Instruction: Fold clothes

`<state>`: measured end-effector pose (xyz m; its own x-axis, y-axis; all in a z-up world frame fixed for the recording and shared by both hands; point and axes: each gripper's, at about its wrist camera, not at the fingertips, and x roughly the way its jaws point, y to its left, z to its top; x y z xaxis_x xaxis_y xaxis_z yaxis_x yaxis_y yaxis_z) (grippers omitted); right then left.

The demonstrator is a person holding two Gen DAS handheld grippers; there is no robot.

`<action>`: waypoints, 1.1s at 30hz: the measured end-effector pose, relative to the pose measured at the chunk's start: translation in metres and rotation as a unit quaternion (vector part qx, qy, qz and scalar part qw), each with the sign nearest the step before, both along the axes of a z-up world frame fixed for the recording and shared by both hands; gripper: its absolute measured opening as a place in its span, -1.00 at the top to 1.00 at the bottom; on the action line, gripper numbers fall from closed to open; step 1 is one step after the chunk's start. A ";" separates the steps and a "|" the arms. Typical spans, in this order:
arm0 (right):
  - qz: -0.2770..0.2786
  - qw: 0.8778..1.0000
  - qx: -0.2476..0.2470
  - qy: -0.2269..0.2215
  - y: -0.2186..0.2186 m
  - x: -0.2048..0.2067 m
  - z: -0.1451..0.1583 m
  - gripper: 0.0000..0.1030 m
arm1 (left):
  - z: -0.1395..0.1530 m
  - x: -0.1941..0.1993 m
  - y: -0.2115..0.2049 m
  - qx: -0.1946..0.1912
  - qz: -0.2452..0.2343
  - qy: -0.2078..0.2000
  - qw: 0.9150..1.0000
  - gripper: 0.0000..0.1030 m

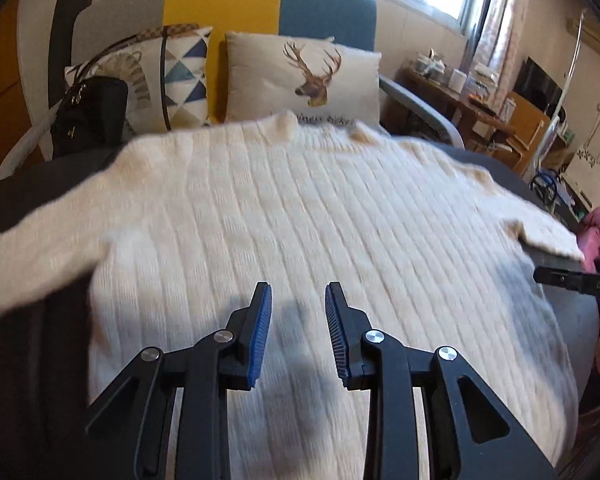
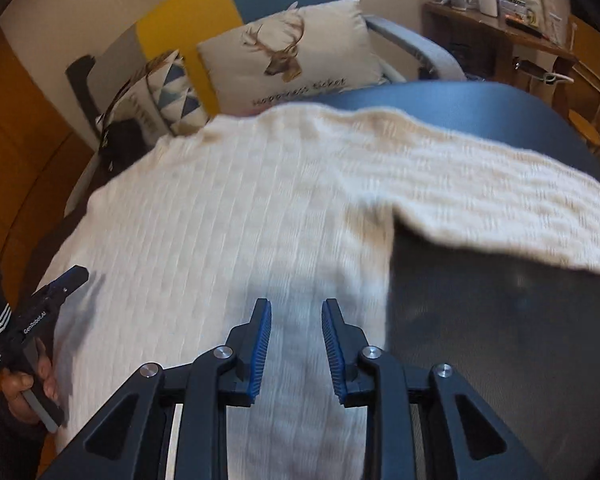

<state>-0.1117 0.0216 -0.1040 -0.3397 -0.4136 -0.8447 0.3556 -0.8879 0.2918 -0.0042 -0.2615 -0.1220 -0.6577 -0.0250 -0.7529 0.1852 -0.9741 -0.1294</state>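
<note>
Hovering over a white knit sweater (image 1: 300, 208), both tools empty. Lying flat and spread out on a dark bench (image 2: 500, 320), sleeves out to both sides, neck end far from the tools, hem end close under them.

Left tool (image 1: 298, 332) standing partly open, a narrow gap between its blue pads (image 1: 262, 332), nothing in the gap. Hanging above the middle of the sweater's body, not touching the knit. Right tool (image 2: 294, 344) standing partly open too, holding nothing, sitting above the sweater's right edge, just where the body meets the bare bench. One sleeve (image 2: 500, 208) stretching away ahead of it and to its right. Left tool showing far off to its left in a hand (image 2: 28, 384).

Beyond the sweater, past the tools' tips: a deer pillow (image 1: 304, 76) and a triangle pillow (image 1: 180, 80) against a sofa back.

Looking like the very start of the fold: sweater laid out, no fold made yet, tools lining up for a first grab.

Needing next, most likely: going down onto a sleeve or a side edge, pinching the thick knit well, then lifting and bringing it over the body. Needing a deep bite, since soft fluffy knit may slip out.
</note>
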 end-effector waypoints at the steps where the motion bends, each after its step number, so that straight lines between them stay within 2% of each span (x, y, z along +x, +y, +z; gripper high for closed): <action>1: -0.005 1.000 0.010 -0.004 0.001 0.003 -0.006 0.47 | -0.005 0.006 0.000 0.003 0.004 -0.007 1.000 0.41; 3: -0.009 0.999 0.035 -0.030 0.004 0.005 -0.021 0.47 | -0.017 0.014 0.000 0.001 0.010 -0.033 0.999 0.41; 4: -0.009 0.998 0.045 -0.043 0.006 0.006 -0.028 0.51 | -0.016 0.017 -0.001 0.004 0.012 -0.032 0.999 0.41; 9: -0.009 0.998 0.054 -0.037 0.013 0.012 -0.015 0.53 | -0.013 0.033 -0.007 0.019 0.025 -0.027 0.999 0.41; 13: -0.012 0.999 0.047 0.003 0.000 0.003 0.004 0.51 | -0.010 0.045 -0.002 -0.001 0.025 -0.019 1.000 0.41; 15: -0.020 0.998 0.051 0.010 -0.004 -0.009 0.001 0.51 | -0.015 0.049 -0.004 0.003 0.028 -0.025 0.999 0.41; 18: -0.012 0.997 0.077 -0.009 -0.005 -0.019 -0.017 0.51 | -0.017 0.061 -0.004 -0.002 0.031 -0.023 0.999 0.41; 21: 0.006 0.996 0.082 -0.028 0.005 -0.014 -0.011 0.54 | -0.014 0.069 -0.005 0.009 0.034 -0.018 0.999 0.41; 23: -0.001 0.997 0.065 -0.041 0.016 -0.003 -0.001 0.53 | -0.009 0.076 -0.006 0.015 0.038 -0.011 0.999 0.41; 26: 0.020 0.998 0.041 -0.034 0.023 0.028 0.015 0.52 | -0.006 0.087 -0.007 0.019 0.043 -0.007 0.999 0.41; 28: 0.028 0.998 0.035 -0.043 0.024 0.049 0.012 0.52 | -0.011 0.091 -0.005 0.012 0.043 -0.017 0.999 0.41; 30: 0.030 0.996 0.067 -0.058 0.016 0.065 -0.004 0.50 | -0.015 0.096 -0.004 0.003 0.043 -0.021 0.999 0.41; 33: 0.044 0.995 0.086 -0.037 0.021 0.087 -0.004 0.50 | -0.013 0.103 -0.002 -0.005 0.044 -0.019 0.999 0.41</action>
<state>-0.0246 0.0424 -0.1083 -0.2436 -0.2860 -0.9267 0.4167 -0.8937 0.1662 0.0985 -0.2639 -0.1351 -0.6233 -0.0889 -0.7769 0.2742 -0.9553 -0.1107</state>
